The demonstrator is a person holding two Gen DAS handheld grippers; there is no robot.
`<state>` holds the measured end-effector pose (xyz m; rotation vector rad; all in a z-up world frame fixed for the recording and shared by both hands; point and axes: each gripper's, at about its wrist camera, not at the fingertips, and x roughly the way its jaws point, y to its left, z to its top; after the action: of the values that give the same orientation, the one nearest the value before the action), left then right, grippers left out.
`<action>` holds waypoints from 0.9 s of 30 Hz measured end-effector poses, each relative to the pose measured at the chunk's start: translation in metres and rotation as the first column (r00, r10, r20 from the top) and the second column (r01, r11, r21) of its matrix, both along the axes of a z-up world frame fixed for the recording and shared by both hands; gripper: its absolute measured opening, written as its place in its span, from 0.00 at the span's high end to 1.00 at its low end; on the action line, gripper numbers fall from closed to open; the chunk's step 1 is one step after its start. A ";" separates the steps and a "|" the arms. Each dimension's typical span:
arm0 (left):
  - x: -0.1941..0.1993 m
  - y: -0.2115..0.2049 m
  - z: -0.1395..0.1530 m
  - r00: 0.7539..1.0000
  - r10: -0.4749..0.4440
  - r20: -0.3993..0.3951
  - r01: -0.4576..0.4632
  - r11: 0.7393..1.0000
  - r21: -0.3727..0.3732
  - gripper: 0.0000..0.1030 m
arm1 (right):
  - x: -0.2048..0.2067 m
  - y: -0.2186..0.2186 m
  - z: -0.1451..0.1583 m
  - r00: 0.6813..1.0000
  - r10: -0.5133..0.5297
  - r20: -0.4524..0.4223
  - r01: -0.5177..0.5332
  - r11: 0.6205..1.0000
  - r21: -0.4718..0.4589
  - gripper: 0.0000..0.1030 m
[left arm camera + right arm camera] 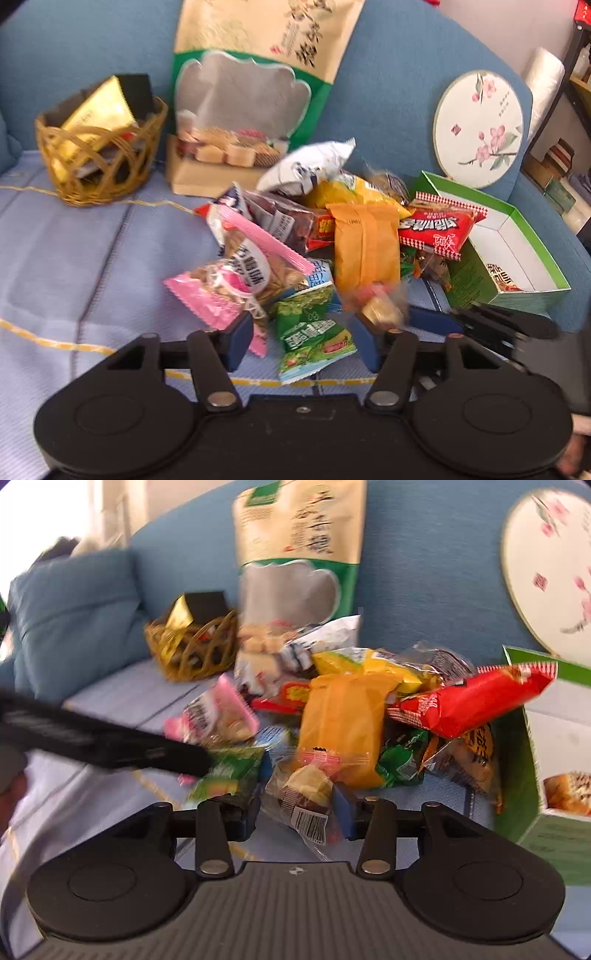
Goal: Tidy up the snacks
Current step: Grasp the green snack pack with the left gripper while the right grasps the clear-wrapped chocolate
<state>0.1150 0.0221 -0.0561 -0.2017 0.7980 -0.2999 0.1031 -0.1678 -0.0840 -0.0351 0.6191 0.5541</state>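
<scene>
Now, going from left to right, the left gripper [301, 341] stands spread around a green packet [314, 332] at lower centre, not pressing it. The right gripper [301, 814] is half spread around a clear-wrapped cake [303, 794] at lower centre; I cannot tell if the pads press. Both look light, soft and slippery, so I would grip the middle gently.

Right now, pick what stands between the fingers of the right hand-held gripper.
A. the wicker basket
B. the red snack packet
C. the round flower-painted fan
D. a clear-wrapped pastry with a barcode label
D: in the right wrist view the clear-wrapped pastry, barcode label at its lower end, lies between the blue pads of the right hand-held gripper, while the red snack packet lies farther back on the pile.
</scene>
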 end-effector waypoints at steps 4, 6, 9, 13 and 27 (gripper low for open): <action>0.013 -0.007 -0.014 0.999 0.027 -0.022 -0.027 1.000 0.002 0.08 | -0.027 -0.017 0.006 0.998 -0.048 -0.041 0.048 0.999 -0.004 0.29; 0.016 -0.009 -0.017 0.999 0.037 -0.014 -0.036 0.999 0.014 0.07 | -0.036 -0.019 0.005 0.999 -0.050 -0.019 0.049 0.998 -0.025 0.27; 0.015 -0.011 -0.016 0.999 0.029 -0.022 -0.029 0.999 0.020 0.21 | -0.039 -0.016 0.001 0.999 -0.032 0.006 0.032 0.999 -0.033 0.22; 0.011 -0.011 -0.017 0.999 -0.012 -0.043 0.013 1.000 0.025 0.23 | -0.038 -0.014 0.000 0.999 -0.028 0.025 0.029 0.999 -0.044 0.11; 0.013 -0.020 -0.018 0.998 -0.023 -0.055 0.026 0.998 0.056 0.42 | -0.026 -0.007 -0.006 0.998 -0.040 0.051 0.043 0.998 -0.049 0.01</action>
<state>0.1277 0.0026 -0.0745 -0.1470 0.8624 -0.2955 0.0768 -0.1749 -0.0904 -0.0825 0.5838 0.4963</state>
